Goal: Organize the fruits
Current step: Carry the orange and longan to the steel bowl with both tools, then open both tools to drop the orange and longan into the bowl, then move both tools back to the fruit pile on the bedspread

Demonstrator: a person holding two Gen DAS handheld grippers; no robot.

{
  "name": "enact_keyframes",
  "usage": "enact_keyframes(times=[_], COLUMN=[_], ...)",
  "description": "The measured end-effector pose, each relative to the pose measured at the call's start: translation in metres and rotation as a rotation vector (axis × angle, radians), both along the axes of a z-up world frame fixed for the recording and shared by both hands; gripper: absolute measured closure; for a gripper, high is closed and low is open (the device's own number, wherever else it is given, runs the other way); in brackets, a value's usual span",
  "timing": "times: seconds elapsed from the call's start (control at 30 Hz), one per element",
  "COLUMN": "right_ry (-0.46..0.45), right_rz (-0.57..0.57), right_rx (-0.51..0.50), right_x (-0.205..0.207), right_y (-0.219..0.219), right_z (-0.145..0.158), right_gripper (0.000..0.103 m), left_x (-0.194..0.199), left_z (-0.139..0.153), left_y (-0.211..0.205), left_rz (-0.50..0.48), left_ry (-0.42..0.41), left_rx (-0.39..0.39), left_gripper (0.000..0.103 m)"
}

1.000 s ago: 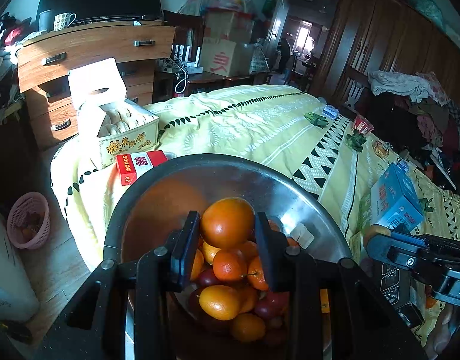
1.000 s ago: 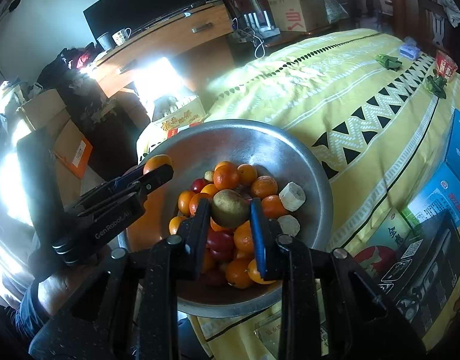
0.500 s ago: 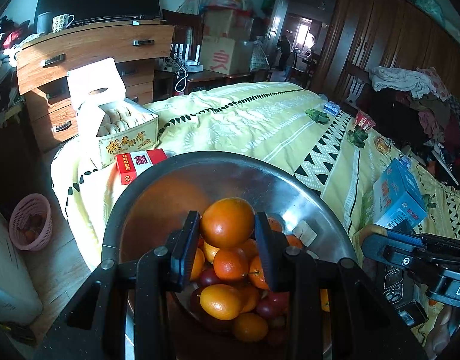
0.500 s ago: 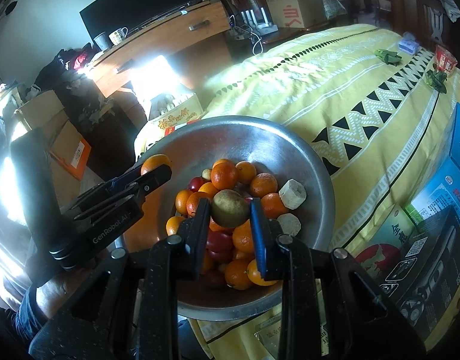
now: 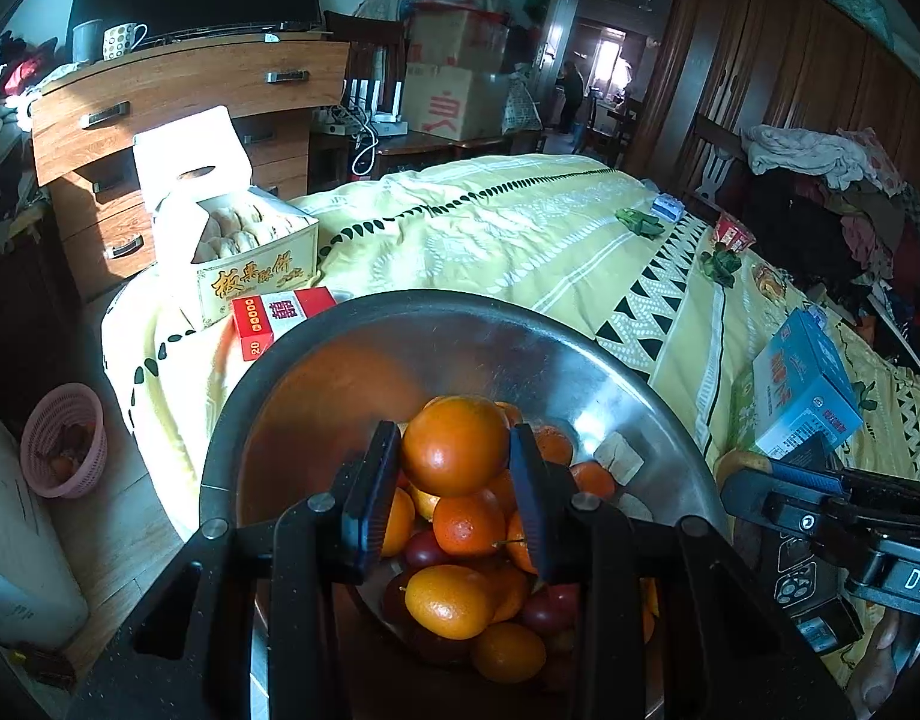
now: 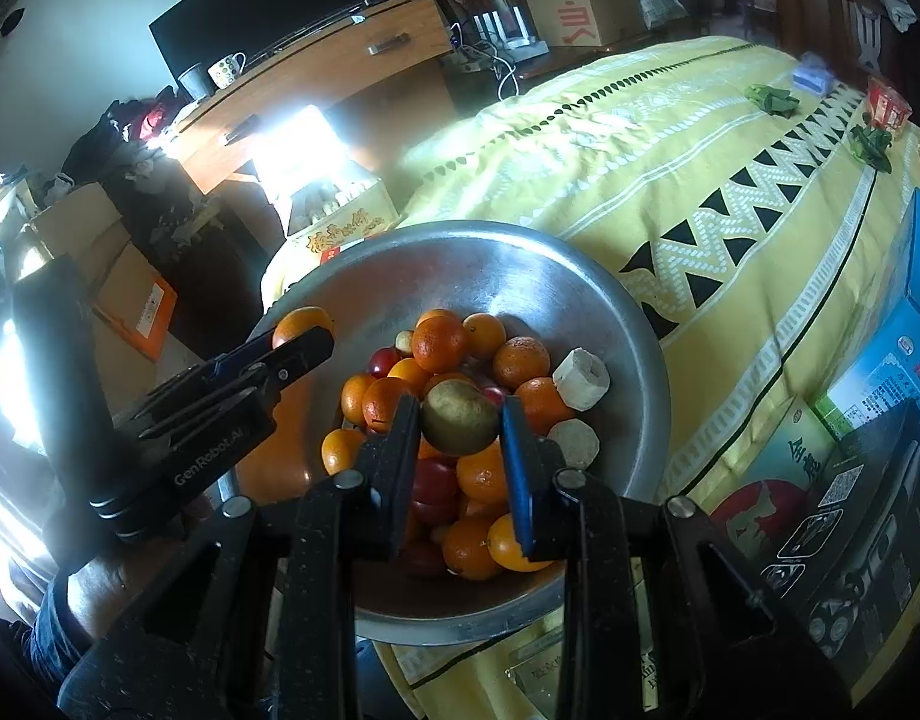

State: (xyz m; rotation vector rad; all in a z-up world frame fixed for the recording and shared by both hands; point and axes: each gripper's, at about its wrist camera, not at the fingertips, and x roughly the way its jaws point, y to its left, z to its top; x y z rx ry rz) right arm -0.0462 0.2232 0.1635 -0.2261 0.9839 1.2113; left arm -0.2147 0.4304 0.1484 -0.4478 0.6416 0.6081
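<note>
On the yellow bedspread the bowl (steel) is unmoved; left gripper still clamps an orange, right gripper a brownish fruit.

Bed, yellow patterned cover: steel bowl at near corner, pastry box and red pack just behind it, blue boxes along right edge, small packets farther back.

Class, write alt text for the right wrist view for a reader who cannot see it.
The right gripper clamps a greenish-brown fruit above a metal bowl of oranges and red fruits on a yellow bedspread. The left gripper holds an orange at the bowl's left rim.
</note>
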Motion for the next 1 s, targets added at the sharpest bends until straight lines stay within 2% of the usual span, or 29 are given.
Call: enact_keyframes(times=[0.17,0.2,0.23,0.27,0.3,0.37,0.57,0.7,0.77,0.87,1.0], right_ry=[0.007,0.011,0.012,0.013,0.014,0.007,-0.058,-0.154,-0.187,-0.198,-0.163], right_rz=[0.009,0.011,0.012,0.011,0.005,-0.005,-0.023,-0.052,-0.111,-0.238,-0.431], right_rx=[-0.023,-0.026,-0.027,-0.028,-0.029,-0.018,0.058,0.174,0.194,0.189,0.134], right_x=[0.000,0.000,0.000,0.000,0.001,0.000,-0.012,-0.033,-0.038,-0.038,-0.026], right_y=[0.003,0.004,0.004,0.003,0.002,-0.001,-0.026,-0.085,-0.127,-0.198,-0.291], right_z=[-0.005,-0.006,-0.006,-0.006,-0.005,-0.001,0.028,0.058,0.062,0.055,0.033], right_gripper=[0.075,0.075,0.074,0.063,0.043,0.027,0.027,0.028,0.028,0.028,0.028], left_x=[0.002,0.002,0.002,0.001,-0.001,-0.002,-0.007,-0.004,0.004,0.025,0.066], left_z=[-0.004,-0.005,-0.004,-0.003,-0.001,0.001,0.009,0.035,0.058,0.097,0.135], left_y=[0.001,0.002,0.002,0.002,0.002,0.003,0.001,-0.018,-0.043,-0.104,-0.221], left_rz=[0.008,0.010,0.015,0.021,0.032,0.042,0.070,0.030,-0.042,-0.226,-0.580], left_ry=[0.022,0.023,0.025,0.023,0.017,0.013,-0.006,-0.076,-0.127,-0.233,-0.349], left_rx=[-0.009,-0.013,-0.014,-0.010,-0.001,0.002,-0.003,0.026,0.067,0.111,0.115], left_gripper=[0.063,0.059,0.046,0.038,0.036,0.029,0.027,0.028,0.029,0.029,0.029])
